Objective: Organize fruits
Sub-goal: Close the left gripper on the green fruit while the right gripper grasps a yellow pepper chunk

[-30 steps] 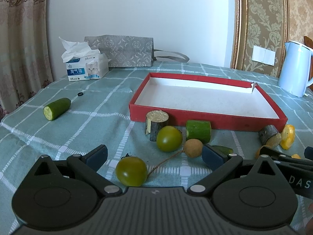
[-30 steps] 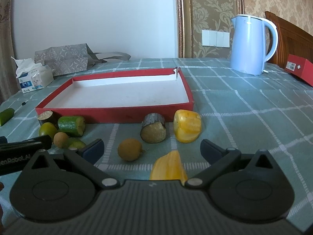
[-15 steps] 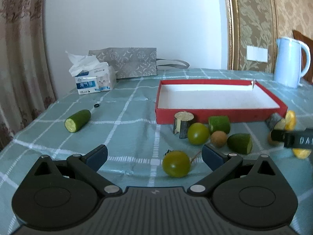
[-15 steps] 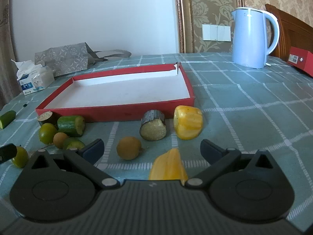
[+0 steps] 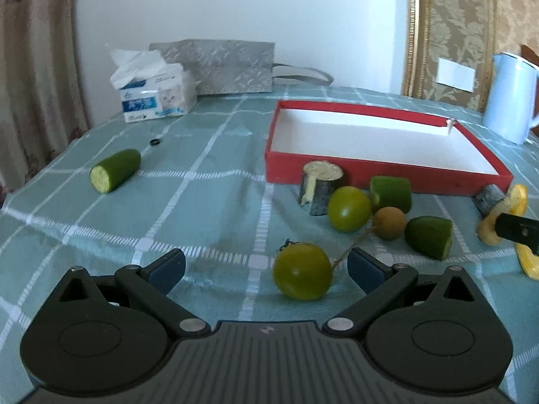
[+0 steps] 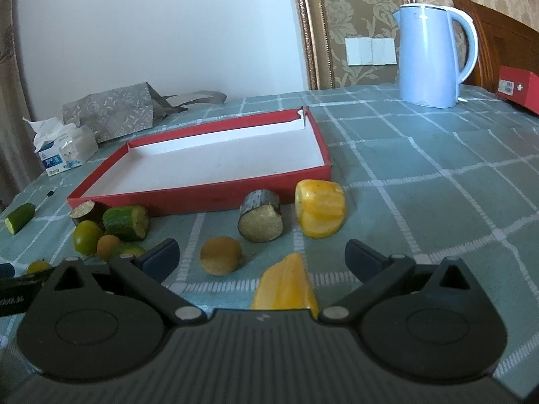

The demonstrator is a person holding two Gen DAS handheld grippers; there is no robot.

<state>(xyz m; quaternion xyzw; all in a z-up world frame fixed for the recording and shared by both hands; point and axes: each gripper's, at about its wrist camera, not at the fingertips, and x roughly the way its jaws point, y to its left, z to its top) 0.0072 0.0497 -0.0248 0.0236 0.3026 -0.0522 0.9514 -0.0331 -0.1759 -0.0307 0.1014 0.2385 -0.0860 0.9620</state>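
Surface: teal checked tablecloth
Room: white wall, patterned gold wallpaper
Red shallow cardboard tray: behind scattered cut fruits
Left gripper: wide, round green fruit between fingers
Right gripper: wide, yellow wedge between

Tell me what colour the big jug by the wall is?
The jug is pale blue, clearest in the right wrist view.

Green tomatoes, cucumber chunks, brown longans, bark-skinned stubs and yellow pieces lie scattered on the cloth, near the red tray. The tray lies flat, its white floor bare. One cucumber end lies far left, apart.
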